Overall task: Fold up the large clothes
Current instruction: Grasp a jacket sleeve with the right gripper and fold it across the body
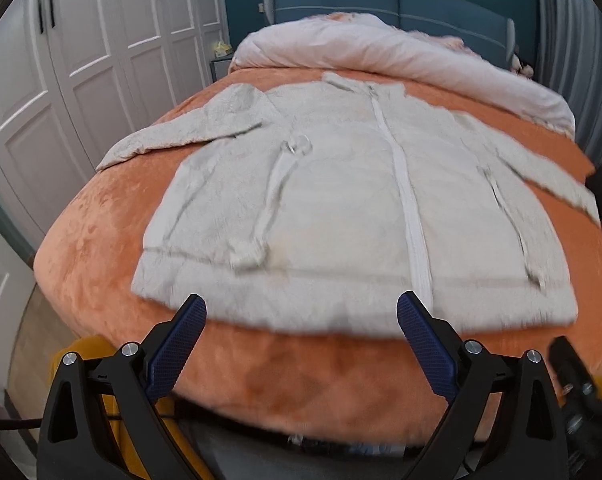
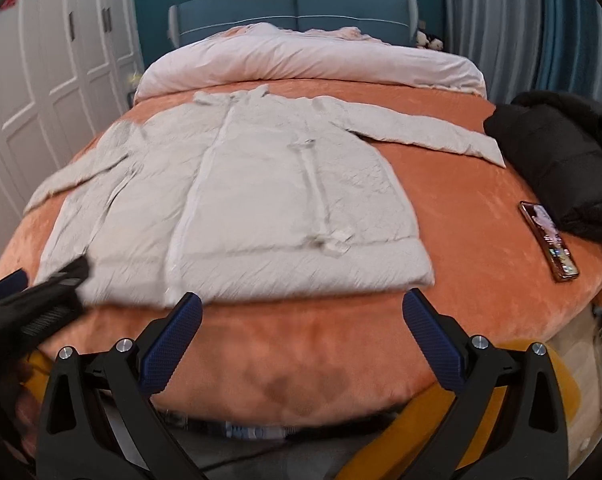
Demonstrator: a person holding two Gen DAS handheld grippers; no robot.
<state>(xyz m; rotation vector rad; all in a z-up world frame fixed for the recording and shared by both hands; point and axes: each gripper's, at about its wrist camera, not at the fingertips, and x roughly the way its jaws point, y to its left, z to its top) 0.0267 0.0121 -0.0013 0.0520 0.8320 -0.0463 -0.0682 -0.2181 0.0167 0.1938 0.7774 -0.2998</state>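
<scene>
A: Where is the jacket [image 1: 353,200]?
B: Flat on the orange bed [image 1: 101,248], just beyond both grippers.
A: And the jaws?
B: Left gripper [image 1: 301,320] and right gripper [image 2: 303,318] are spread wide, holding nothing.

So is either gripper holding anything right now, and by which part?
Nothing is held. The left gripper and right gripper both hover with jaws wide open, short of the hem of the pale jacket, which lies flat on the bed.

This is a bedroom in a home. A big bed with a soft orange blanket [image 1: 101,248] fills the room, with a rolled-up pale pink quilt [image 2: 301,60] by the padded blue headboard [image 2: 293,4]. Tall white wardrobe doors [image 1: 81,40] stand along one wall.
</scene>
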